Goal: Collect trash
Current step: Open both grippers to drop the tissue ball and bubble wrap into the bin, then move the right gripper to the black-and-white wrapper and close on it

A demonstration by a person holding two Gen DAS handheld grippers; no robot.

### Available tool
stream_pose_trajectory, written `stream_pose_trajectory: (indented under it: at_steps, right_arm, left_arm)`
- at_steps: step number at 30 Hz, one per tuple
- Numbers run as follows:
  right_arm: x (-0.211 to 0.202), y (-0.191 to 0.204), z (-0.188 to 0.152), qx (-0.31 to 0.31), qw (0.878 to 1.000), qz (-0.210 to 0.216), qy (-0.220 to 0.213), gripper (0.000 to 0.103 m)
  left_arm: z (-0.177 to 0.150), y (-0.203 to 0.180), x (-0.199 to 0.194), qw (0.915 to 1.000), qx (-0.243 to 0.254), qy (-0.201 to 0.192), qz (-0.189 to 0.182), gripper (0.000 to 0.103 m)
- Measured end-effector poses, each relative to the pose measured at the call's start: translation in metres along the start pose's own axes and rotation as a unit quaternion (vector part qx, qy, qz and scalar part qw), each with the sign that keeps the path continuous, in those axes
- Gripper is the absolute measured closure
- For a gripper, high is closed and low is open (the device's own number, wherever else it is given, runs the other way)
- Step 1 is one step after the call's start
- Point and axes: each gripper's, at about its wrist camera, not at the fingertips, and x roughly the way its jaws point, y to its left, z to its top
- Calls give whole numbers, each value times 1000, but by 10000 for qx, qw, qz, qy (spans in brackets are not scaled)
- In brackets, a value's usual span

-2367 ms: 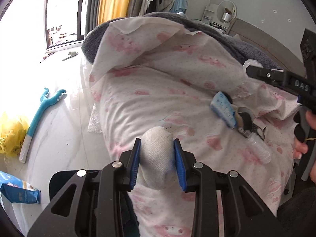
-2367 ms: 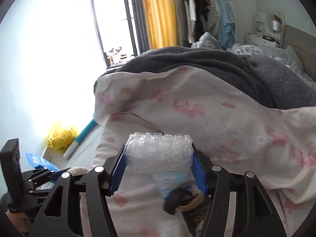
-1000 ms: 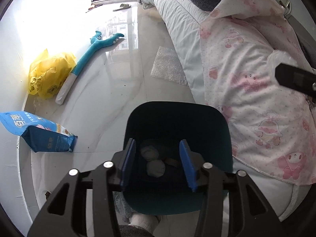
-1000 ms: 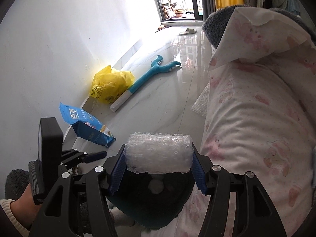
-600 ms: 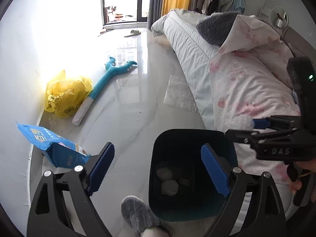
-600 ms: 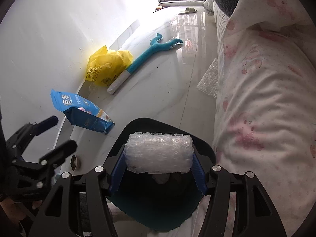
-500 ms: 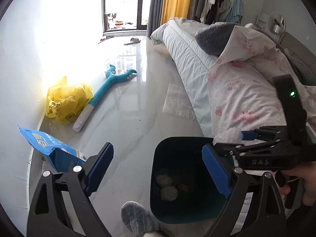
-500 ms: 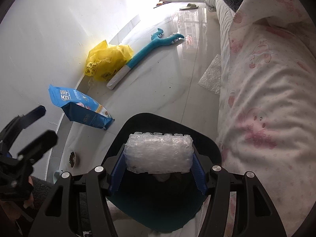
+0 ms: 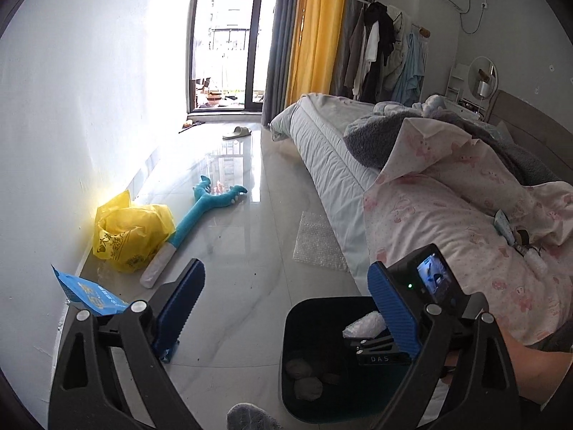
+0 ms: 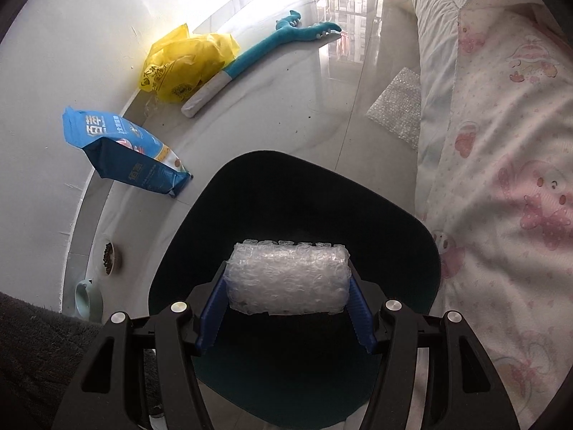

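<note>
**A:** Between the blue pads of the right gripper [image 10: 288,317] sits the rolled wad of clear bubble wrap [image 10: 288,277], clamped at its two ends, and straight below the fingertips is the open mouth of the dark teal plastic bin [image 10: 401,222]. How do you think it will handle?

**B:** Very light and soft, I'd judge. It squashes under the pads and springs back, so a hold across the short ends, as now, looks right. The film is slick, though, and a loose grip could let it slide out.

**A:** Fragile?

**B:** Hardly. Bubbles may pop, which does not matter for trash. The real risk is that something so light drifts or catches on a pad when let go, landing on the rim or the glossy marble floor [image 10: 286,107].

**A:** And the left gripper [image 9: 286,294]?

**B:** Its fingers stand wide apart with nothing between them. Beyond its right finger the bin shows a few grey crumpled lumps [image 9: 304,376] at the bottom.

**A:** More to collect?

**B:** Past the fingertips of both grippers, a flat sheet of bubble wrap [image 9: 318,243] lies on the floor against the white quilted mattress [image 9: 322,150]. Flat and limp, it probably needs pinching at an edge.
</note>
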Motion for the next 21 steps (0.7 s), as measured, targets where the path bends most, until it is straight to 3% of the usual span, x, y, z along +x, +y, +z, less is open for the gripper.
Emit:
stream_pose_trajectory:
  at_steps: [4, 11, 21]
  right_arm:
    - [4, 3, -4, -56, 9999, -2, 114, 33]
    - [-6, 5, -10, -95, 9999, -8, 71, 29]
    - [-66, 1, -11, -325, 9969, -190, -694, 28]
  left_arm:
    - [7, 0, -11, 9998, -9, -181, -21, 9]
    - [22, -7, -28, 9988, -83, -455, -128, 9]
    - [38, -37, -38, 9967, 25, -712, -393, 9]
